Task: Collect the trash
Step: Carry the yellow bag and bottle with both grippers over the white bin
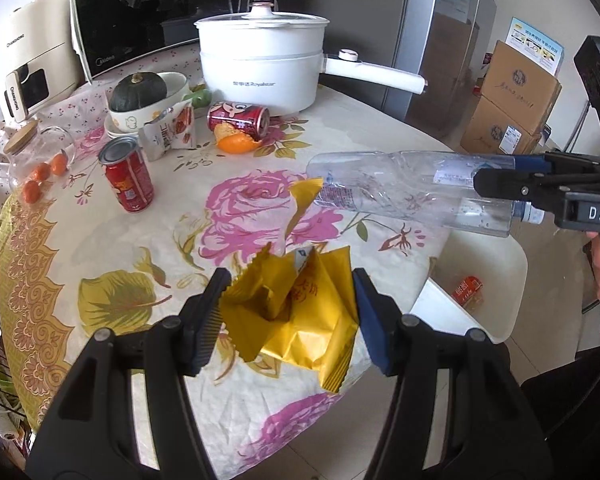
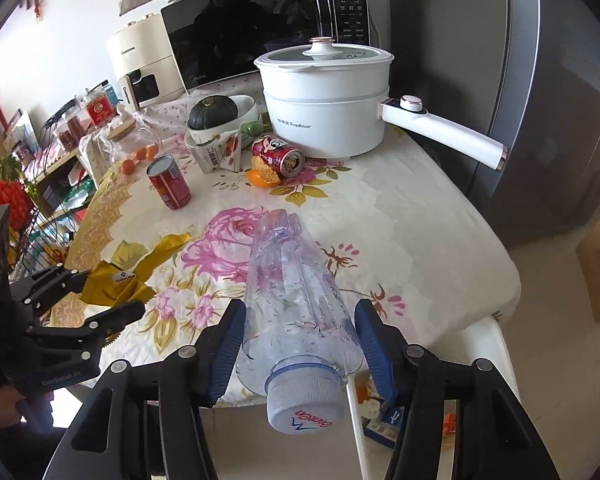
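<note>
Left claw: your left claw [image 1: 288, 312] is clamped on the yellow wrapper [image 1: 296, 312], one finger on each side of the crumpled foil.
Yellow wrapper: it sits low over the near edge of the worktop [image 1: 100, 240]; you cannot tell whether it touches the cloth. A torn strip of it sticks up toward the bottle.
Right claw: your right claw [image 2: 300, 344] is clamped on the clear plastic bottle [image 2: 296, 300], blue pads [image 2: 374, 348] pressing the body just ahead of the cap.
Clear plastic bottle: it lies level, cap [image 2: 306, 404] toward your wrist camera, base pointing out over the flowered cloth. It is empty, with droplets inside. In the left view the bottle [image 1: 400, 192] hangs above the worktop's right edge.
Upright red can: an upright red can [image 1: 127, 174] stands on the worktop, well apart from both claws.
Tipped red can: a second red can [image 1: 239, 119] lies on its side near the white pot [image 1: 260, 68], touching an orange peel [image 1: 238, 142].
Snack pouch: an opened pouch [image 1: 168, 132] leans against the bowl [image 1: 148, 114] that holds a dark green squash [image 1: 139, 92].
Jar: a glass jar [image 1: 40, 160] with small oranges inside stands at the far left edge.
Below the worktop: a white bin [image 1: 452, 312] stands beside the edge, with a red packet [image 1: 466, 288] in it.
</note>
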